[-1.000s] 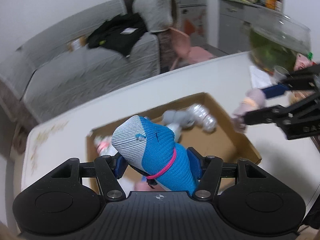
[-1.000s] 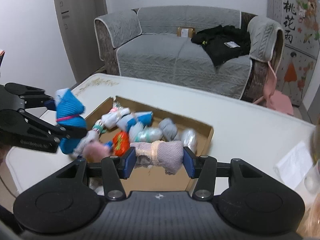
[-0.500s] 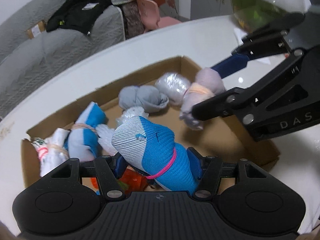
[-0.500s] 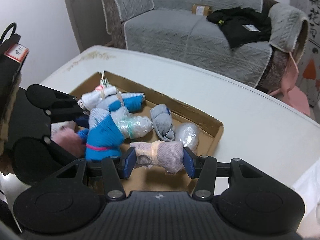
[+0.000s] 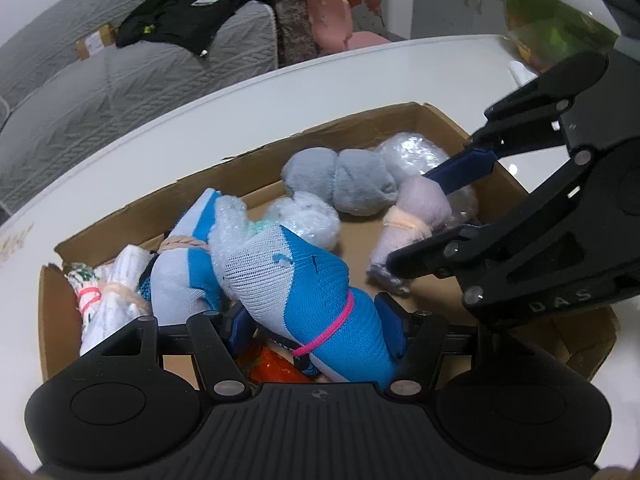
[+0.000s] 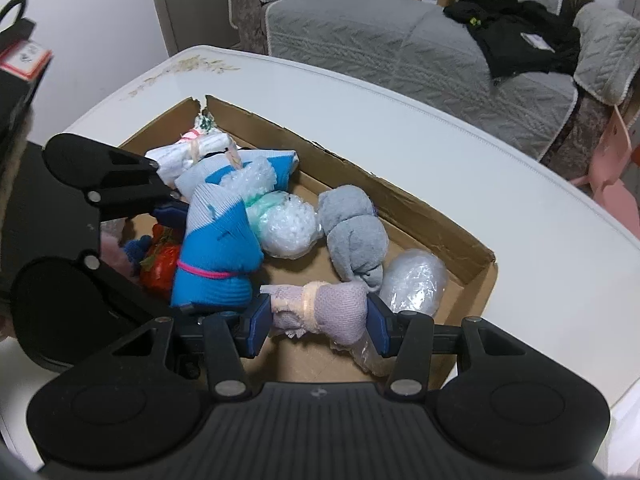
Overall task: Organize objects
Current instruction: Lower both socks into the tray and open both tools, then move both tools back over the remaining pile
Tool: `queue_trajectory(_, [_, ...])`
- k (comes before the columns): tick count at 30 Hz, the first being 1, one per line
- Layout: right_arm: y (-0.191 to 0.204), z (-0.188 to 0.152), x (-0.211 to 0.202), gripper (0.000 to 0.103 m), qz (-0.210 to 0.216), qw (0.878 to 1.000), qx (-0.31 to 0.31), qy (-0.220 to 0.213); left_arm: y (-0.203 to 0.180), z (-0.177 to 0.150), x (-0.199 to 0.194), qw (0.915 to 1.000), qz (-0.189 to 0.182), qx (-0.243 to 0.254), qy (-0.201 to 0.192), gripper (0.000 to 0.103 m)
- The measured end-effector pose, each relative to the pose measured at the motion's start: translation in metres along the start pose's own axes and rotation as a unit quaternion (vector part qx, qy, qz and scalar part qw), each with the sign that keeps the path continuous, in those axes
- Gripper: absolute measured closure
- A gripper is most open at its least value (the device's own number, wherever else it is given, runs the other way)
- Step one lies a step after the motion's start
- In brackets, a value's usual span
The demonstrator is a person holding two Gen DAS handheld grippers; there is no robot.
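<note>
both grippers clamp sock rolls — blue (image 5: 320,312) (left), lilac (image 6: 324,308) — over crowded box (image 6: 452,232).

Both views are evenly and fairly brightly lit by soft indoor light from above, with a cool, bluish cast. The white table (image 6: 460,152) shows broad pale sheen but no harsh glare; small bright glints sit on the bubble-wrapped bundle (image 5: 416,152) inside the cardboard box (image 6: 440,216). Shadows in the box are soft and shallow. Fisheye distortion bends the table edge into a curve, and all 4 corners fall to black. The grey sofa (image 6: 400,32) beyond the table is slightly soft.
</note>
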State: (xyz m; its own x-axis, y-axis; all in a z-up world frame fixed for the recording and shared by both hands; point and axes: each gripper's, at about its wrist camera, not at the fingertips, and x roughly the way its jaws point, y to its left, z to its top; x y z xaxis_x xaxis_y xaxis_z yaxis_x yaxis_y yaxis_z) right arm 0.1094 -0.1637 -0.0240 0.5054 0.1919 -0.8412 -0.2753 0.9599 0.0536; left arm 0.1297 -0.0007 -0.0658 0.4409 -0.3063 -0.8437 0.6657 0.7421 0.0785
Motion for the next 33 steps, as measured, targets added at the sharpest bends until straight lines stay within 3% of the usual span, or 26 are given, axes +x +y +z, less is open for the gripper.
queue_trajectory(14, [-0.002, 0.005, 0.006, 0.054, -0.007, 1.000, 0.018, 0.014, -0.002, 0.004, 0.000, 0.9999, 0.011, -0.008, 0.003, 0.032])
queue_trajectory(22, [-0.002, 0.007, 0.004, 0.051, -0.014, 1.000, 0.020, 0.018, -0.005, 0.005, -0.002, 0.9997, 0.009, -0.018, 0.010, 0.019])
queue_trajectory(33, [-0.002, 0.010, -0.006, 0.042, -0.010, 0.999, 0.040, 0.014, -0.003, 0.007, -0.013, 0.9989, 0.015, -0.042, 0.015, 0.011])
